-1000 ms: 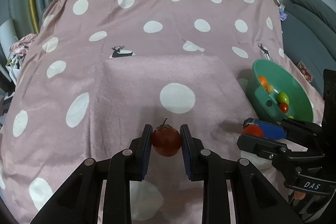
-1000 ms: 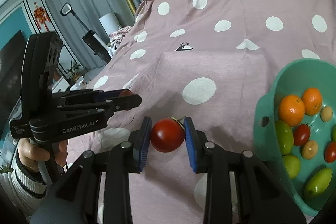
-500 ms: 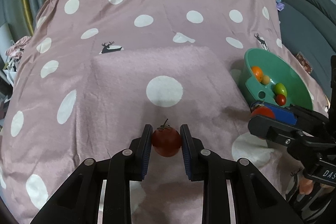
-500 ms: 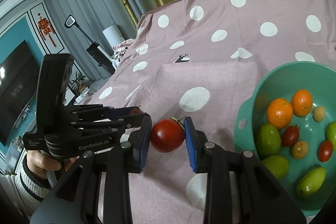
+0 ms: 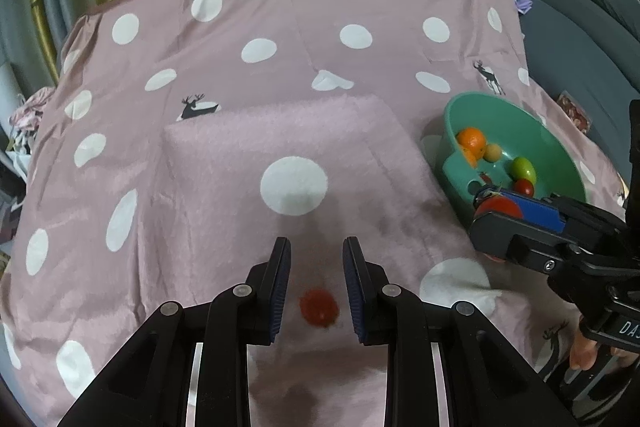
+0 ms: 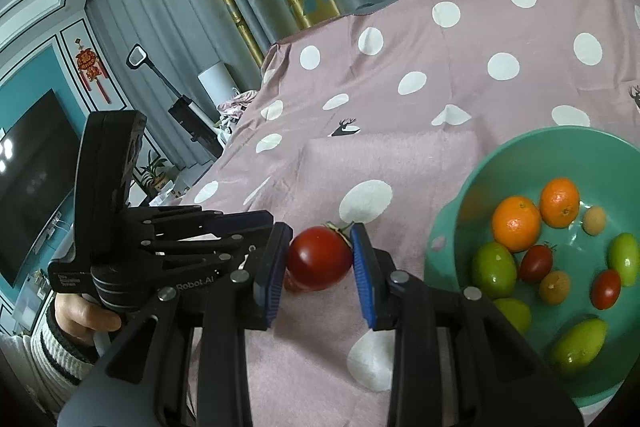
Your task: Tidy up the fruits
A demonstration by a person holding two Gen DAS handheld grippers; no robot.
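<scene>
My left gripper (image 5: 314, 259) is open and holds nothing. A small red tomato (image 5: 319, 307) lies blurred on the pink cloth below, between its fingers and apart from them. My right gripper (image 6: 320, 259) is shut on a larger red tomato (image 6: 319, 257), held above the cloth to the left of the green bowl (image 6: 452, 223). The right gripper also shows in the left wrist view (image 5: 500, 215), by the green bowl's (image 5: 560, 155) near rim. The bowl holds oranges, green fruits and small tomatoes.
A pink polka-dot cloth (image 5: 280, 67) covers the surface, with a raised fuzzy pink pad (image 5: 288, 147) in the middle. A grey sofa (image 5: 580, 27) stands at the right. Curtains hang behind. A TV (image 6: 28, 163) and a floor cleaner are at the left.
My left gripper has opened and the small tomato has dropped out of it to the cloth below. My right gripper has kept its tomato and moved closer to the bowl.
</scene>
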